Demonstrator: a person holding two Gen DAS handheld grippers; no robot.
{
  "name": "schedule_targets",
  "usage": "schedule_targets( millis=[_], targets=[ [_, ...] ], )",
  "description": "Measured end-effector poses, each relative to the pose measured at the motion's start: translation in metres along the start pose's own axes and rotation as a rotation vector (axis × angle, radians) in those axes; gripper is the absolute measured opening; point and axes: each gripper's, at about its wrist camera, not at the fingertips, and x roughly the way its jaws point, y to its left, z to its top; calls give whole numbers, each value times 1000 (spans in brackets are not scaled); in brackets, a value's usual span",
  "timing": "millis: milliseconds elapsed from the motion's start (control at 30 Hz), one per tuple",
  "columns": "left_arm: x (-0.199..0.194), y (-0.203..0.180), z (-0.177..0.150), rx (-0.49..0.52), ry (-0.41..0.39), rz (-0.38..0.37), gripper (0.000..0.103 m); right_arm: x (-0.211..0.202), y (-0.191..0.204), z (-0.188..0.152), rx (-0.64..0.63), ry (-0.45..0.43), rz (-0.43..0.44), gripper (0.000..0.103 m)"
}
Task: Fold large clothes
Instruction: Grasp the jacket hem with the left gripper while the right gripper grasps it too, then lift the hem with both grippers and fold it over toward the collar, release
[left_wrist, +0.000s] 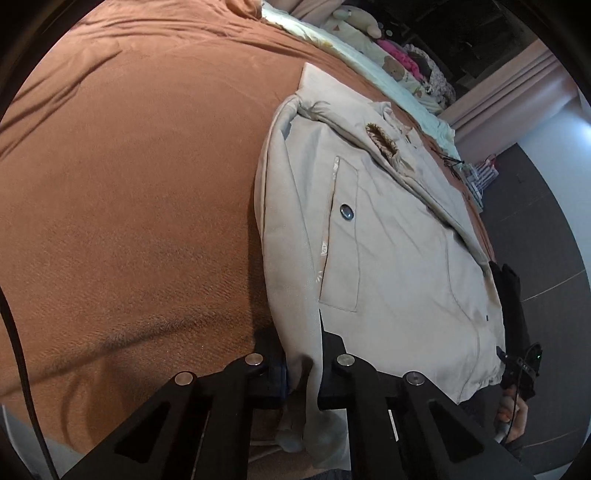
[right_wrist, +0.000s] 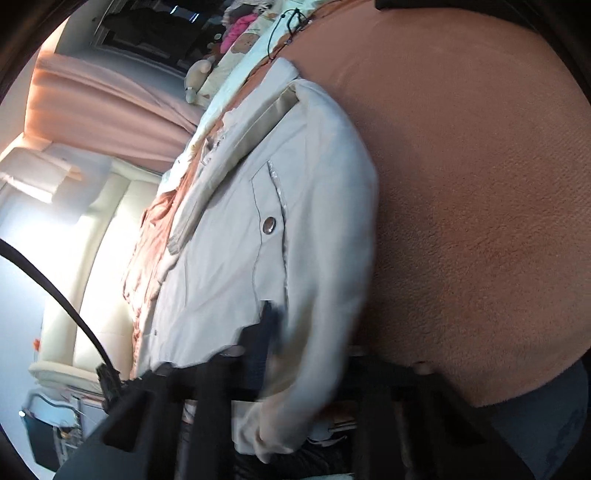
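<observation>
1. The left wrist view shows the cream-coloured cotton jacket (left_wrist: 388, 229) lying flat on the rust-brown fleece bed cover (left_wrist: 129, 184), with a flap pocket and a round metal snap button (left_wrist: 346, 212), and a brown ribbed cuff (left_wrist: 382, 142) on a sleeve folded across it.
2. Only that view takes in the other hand (left_wrist: 511, 415) at the jacket's far corner, a dark sleeve above it, and a pile of stuffed toys and bedding (left_wrist: 373, 40) beyond the bed.
3. The right wrist view, partly blurred, shows what the left misses: pink curtains (right_wrist: 107, 107), a bright window side and a pale padded bench (right_wrist: 96, 280) beside the bed.
4. The left tool (left_wrist: 301, 363) is closed on the jacket's near hem; a fold of cream cloth runs between its black fingers and hangs down below them.
5. The right tool (right_wrist: 295, 343) is likewise clamped on the jacket's near edge, with cloth bunched between its fingers and draping toward the camera.
6. The rest of the jacket stretches away from both tools, up the bed.
</observation>
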Motion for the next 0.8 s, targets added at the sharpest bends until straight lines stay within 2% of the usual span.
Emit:
schedule_targets(
  millis=[133,433,600,800],
  targets=[
    [-24,-17,1,31,-61,-5,5,-20,19,5,-54,-68,17,1],
    [-79,-51,1,64,-157,-54,4,-84,57,1,-144,-174,86,0],
    [-119,-64,-9,72,-222,-90,4,-128,65,-18,-190,-205,128,0],
    [-171,-76,-26,85,-276,-140,4,-159,65,-42,-238,-245,147,0]
  ],
)
